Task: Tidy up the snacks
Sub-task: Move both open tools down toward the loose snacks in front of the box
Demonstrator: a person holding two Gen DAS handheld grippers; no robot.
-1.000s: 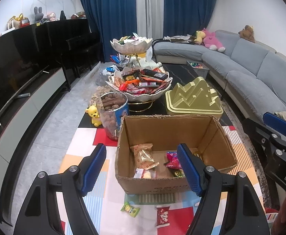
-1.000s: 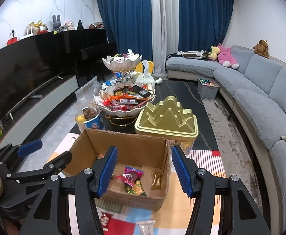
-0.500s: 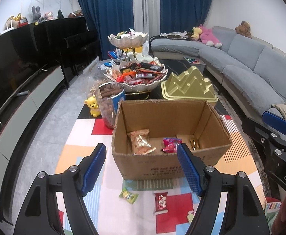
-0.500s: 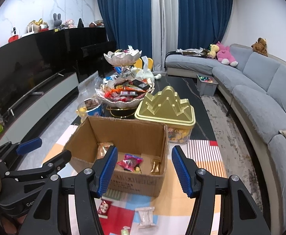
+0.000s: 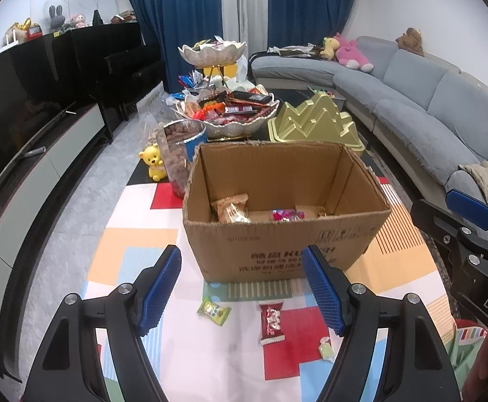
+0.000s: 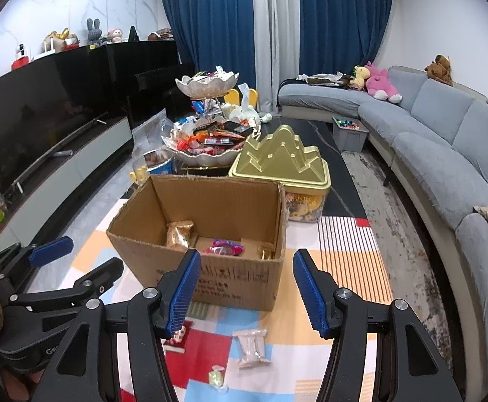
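Both of your grippers hang with jaws apart and nothing between the pads: the left gripper (image 5: 242, 283) and the right gripper (image 6: 245, 288). Beyond your left fingertips stands the open cardboard box (image 5: 286, 234), holding a few snacks. Below and between those fingers lie a green packet (image 5: 214, 311) and a red packet (image 5: 271, 322); a clear packet (image 6: 251, 348) lies between your right fingers.

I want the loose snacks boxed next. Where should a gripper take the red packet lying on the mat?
Probably across the red packet's narrow width, from straight above: it lies flat on the mat, long axis pointing toward the cardboard box, so its side edges are free. The open left gripper is nearest.
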